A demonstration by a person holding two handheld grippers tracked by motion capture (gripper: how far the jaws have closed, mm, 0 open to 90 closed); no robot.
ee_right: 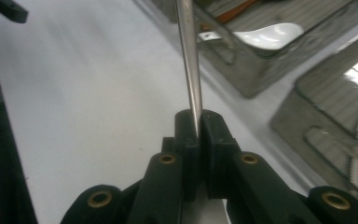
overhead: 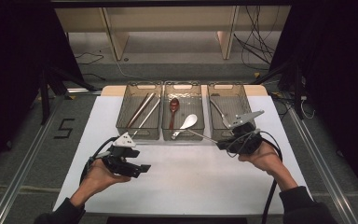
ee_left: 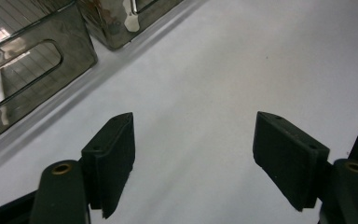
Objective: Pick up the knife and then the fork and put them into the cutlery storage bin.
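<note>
Sorting cutlery into three smoky clear plastic bins at the far edge of the white table point(overhead: 177, 182). Landmark: the middle bin point(overhead: 183, 88).

Risk first. The right hand-held gripper point(overhead: 223, 142) pinches a thin shiny metal rod point(overhead: 200, 136), most likely a utensil handle, right at its end, so the long free length points out toward the middle bin with lots of leverage. Likely failure: the rod swivels or slips in the pads when it is swung, or its far tip knocks the near wall of the middle bin and gets levered out. The tip already lies just by that wall, close to the white ceramic soup spoon point(overhead: 188, 123) leaning inside. A drop from here would land on the table in front of the bins, not in one.

Gripper state: in the right gripper view the jaws are squeezed tight on the rod point(ee_right: 192, 84), no gap visible beside it. The left hand-held gripper point(overhead: 145, 169) sits left of and nearer than the middle bin, low over bare table, jaws spread wide with nothing between the pads point(ee_left: 114, 163), touching nothing.

Other contents: dark red wooden spoon point(overhead: 173, 109) in the middle bin, long chopsticks point(overhead: 142, 109) in the bin to its left, metal fork point(overhead: 220, 114) in the bin to its right.
</note>
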